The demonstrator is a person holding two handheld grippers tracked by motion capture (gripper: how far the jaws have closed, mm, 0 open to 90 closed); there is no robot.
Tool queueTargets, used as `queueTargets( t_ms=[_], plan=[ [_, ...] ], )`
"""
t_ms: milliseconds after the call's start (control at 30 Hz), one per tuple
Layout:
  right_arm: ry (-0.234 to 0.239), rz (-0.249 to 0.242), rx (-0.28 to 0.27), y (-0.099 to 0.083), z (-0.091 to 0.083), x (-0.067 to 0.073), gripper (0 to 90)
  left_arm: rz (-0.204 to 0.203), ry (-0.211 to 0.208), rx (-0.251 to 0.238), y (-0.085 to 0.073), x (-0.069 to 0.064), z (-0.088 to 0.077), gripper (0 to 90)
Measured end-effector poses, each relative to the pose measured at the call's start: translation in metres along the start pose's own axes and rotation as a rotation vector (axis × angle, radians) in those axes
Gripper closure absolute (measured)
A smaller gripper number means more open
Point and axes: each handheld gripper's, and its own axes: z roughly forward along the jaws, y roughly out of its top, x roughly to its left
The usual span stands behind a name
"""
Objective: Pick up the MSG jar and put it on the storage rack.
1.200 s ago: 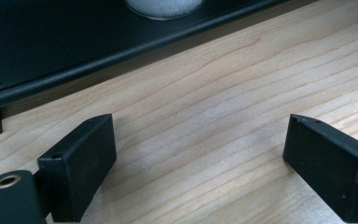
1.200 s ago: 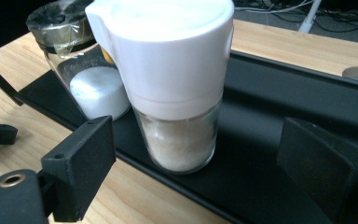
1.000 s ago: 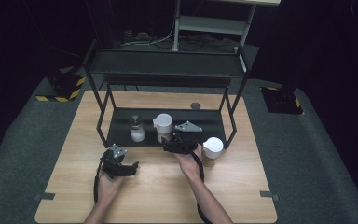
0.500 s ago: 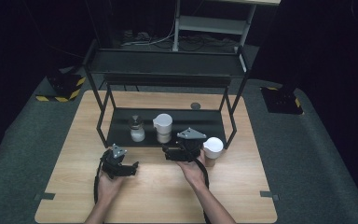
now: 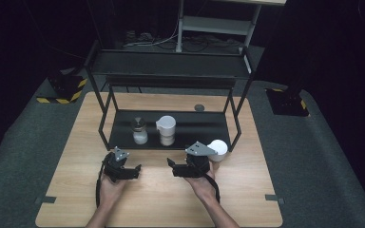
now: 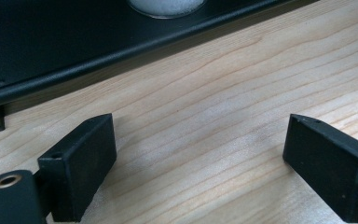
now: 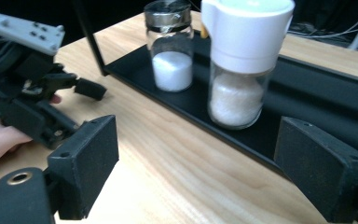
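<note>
Both grippers low over the table (image 5: 247, 199), in front of the black rack (image 5: 171, 137). Left gripper (image 5: 132, 172): jaws wide apart, nothing between them, bare wood below. Right gripper (image 5: 172, 167): jaws apart and empty, though they have just been closing a little. On the rack's bottom shelf, a shaker (image 5: 139, 131) and a white-lidded jar (image 5: 166, 130) stand upright, near each other. A white cup (image 5: 217, 150) sits just beside the right gripper.

Two jars (image 5: 139, 130) stand on the black rack's (image 5: 105, 118) lower shelf — both hand-held grippers, left (image 5: 135, 171) and right (image 5: 171, 167), rest on the table (image 5: 247, 190).
</note>
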Motion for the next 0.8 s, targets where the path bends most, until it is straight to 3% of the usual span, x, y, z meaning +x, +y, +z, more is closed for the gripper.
queueTargets(
  t_ms=[167, 433, 600, 800],
  plan=[
    [0.02, -0.015, 0.019, -0.009, -0.002, -0.003, 13.5, -0.015, 0.008, -0.001, -0.002, -0.001, -0.002, 9.7],
    [0.024, -0.016, 0.004, -0.033, -0.014, -0.008, 13.8, -0.015, 0.014, 0.0, -0.003, -0.004, -0.004, 9.6],
    [0.011, -0.053, 0.033, -0.041, -0.016, -0.007, 13.7, -0.013, 0.014, 0.002, -0.008, -0.007, -0.009, 9.0],
    [0.008, -0.028, 0.074, -0.054, -0.011, -0.013, 13.8, -0.014, 0.012, 0.002, -0.009, -0.008, -0.01, 8.8]
  ],
)
